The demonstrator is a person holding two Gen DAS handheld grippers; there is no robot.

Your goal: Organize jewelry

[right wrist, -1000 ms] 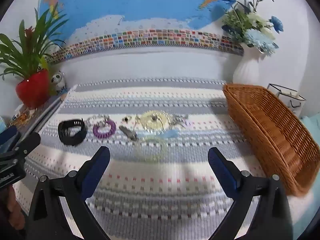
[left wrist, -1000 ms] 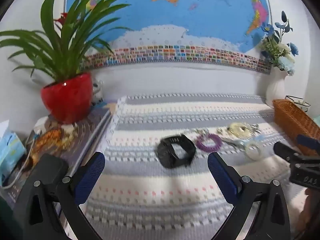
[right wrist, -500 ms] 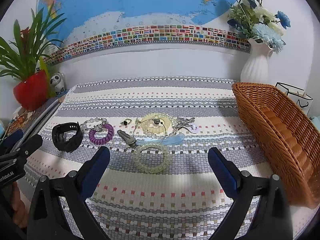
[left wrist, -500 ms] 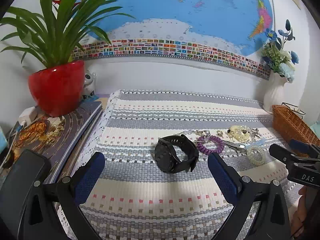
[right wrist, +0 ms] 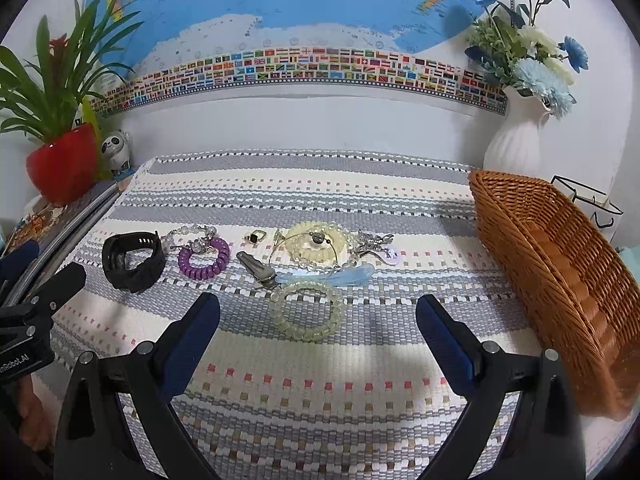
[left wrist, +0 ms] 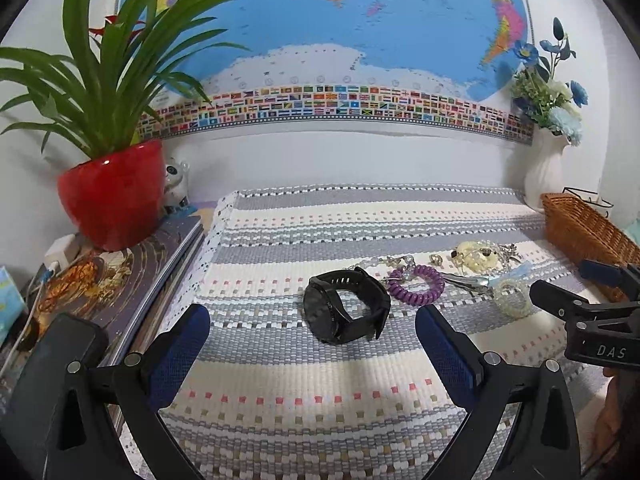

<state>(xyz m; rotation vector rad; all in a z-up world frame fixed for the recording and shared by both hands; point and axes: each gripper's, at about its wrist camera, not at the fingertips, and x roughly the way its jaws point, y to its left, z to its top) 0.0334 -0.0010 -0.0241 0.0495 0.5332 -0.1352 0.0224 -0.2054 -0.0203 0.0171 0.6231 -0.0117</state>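
Jewelry lies in a row on a striped woven mat (right wrist: 320, 380). A black watch (left wrist: 346, 306) lies just ahead of my open, empty left gripper (left wrist: 312, 344); it also shows in the right wrist view (right wrist: 132, 262). Beside it lie a purple coil bracelet (right wrist: 204, 258), a silver clip (right wrist: 256, 266), a pale yellow bead bracelet (right wrist: 316, 240) and a clear green bead bracelet (right wrist: 308, 310). My right gripper (right wrist: 318, 328) is open and empty, just before the green bracelet. A wicker basket (right wrist: 560, 280) stands at the right.
A red potted plant (left wrist: 112, 192) stands on books (left wrist: 120, 280) at the left, with a panda figure (right wrist: 116, 150) nearby. A white vase of flowers (right wrist: 520, 136) stands behind the basket. A map covers the back wall.
Both grippers have moved forward and lower toward the mat; the watch and the green bracelet look nearer. Nothing has been picked up.
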